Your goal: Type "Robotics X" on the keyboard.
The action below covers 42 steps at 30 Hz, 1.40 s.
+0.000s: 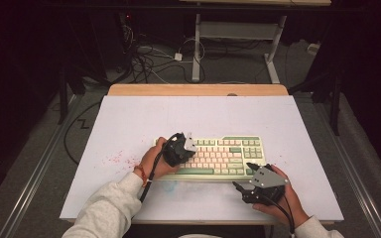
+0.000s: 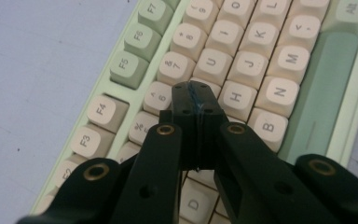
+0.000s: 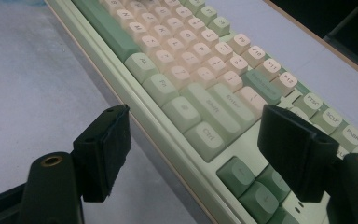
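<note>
One keyboard (image 1: 218, 156) lies at lower centre of the high view on the white tabletop (image 1: 129, 124). Judged rigid and moderately heavy, with a hard plastic case and smooth, slippery keycaps that could pop off; best held by the case edges, not the keys. Two grippers counted. The left gripper (image 2: 196, 100), jaws together, tip poised over the keys near G and H. The right gripper (image 3: 193, 154), jaws apart and empty, sits by the keyboard's lower right corner.

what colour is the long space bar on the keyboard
Muted green space bar, unlike the cream letter keys; clearest in the left gripper view.
</note>
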Tool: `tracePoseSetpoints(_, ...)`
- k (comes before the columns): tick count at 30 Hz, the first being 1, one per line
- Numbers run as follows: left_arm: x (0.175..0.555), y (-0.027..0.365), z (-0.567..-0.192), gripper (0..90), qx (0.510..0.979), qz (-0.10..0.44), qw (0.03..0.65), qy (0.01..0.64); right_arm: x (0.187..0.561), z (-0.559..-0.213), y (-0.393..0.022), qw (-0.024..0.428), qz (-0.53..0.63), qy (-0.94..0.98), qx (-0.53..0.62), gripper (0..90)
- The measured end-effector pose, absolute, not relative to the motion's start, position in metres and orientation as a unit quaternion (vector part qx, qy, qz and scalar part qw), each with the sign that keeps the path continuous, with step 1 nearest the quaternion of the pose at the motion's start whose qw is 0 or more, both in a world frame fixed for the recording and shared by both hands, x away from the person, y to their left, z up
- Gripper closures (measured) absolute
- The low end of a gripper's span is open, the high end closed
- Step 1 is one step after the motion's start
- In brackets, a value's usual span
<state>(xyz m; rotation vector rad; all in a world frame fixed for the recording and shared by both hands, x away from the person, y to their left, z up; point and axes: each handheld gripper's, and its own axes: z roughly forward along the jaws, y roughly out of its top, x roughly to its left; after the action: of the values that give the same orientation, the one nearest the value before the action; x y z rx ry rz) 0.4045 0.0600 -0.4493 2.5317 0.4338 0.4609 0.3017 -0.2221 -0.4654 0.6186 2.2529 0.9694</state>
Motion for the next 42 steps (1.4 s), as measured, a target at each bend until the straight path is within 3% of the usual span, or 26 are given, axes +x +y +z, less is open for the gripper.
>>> tracePoseSetpoints(13, 0.396, 0.072, -0.436, 83.1, 0.919, 0.191, 0.304, 0.166, 0.301, -0.463, -0.223, 0.307, 0.367, 0.848, 0.23, 25.8)
tracePoseSetpoints(20, 0.393, 0.083, -0.43, 73.9, 0.907, 0.197, 0.328, 0.175, 0.301, -0.463, -0.224, 0.309, 0.367, 0.846, 0.233, 25.9)
tracePoseSetpoints(37, 0.371, 0.099, -0.426, 31.8, 0.879, 0.264, 0.358, 0.172, 0.301, -0.462, -0.225, 0.315, 0.367, 0.843, 0.236, 26.4)
tracePoseSetpoints(42, 0.364, 0.108, -0.425, 26.8, 0.867, 0.28, 0.375, 0.172, 0.301, -0.461, -0.225, 0.316, 0.37, 0.84, 0.239, 26.4)
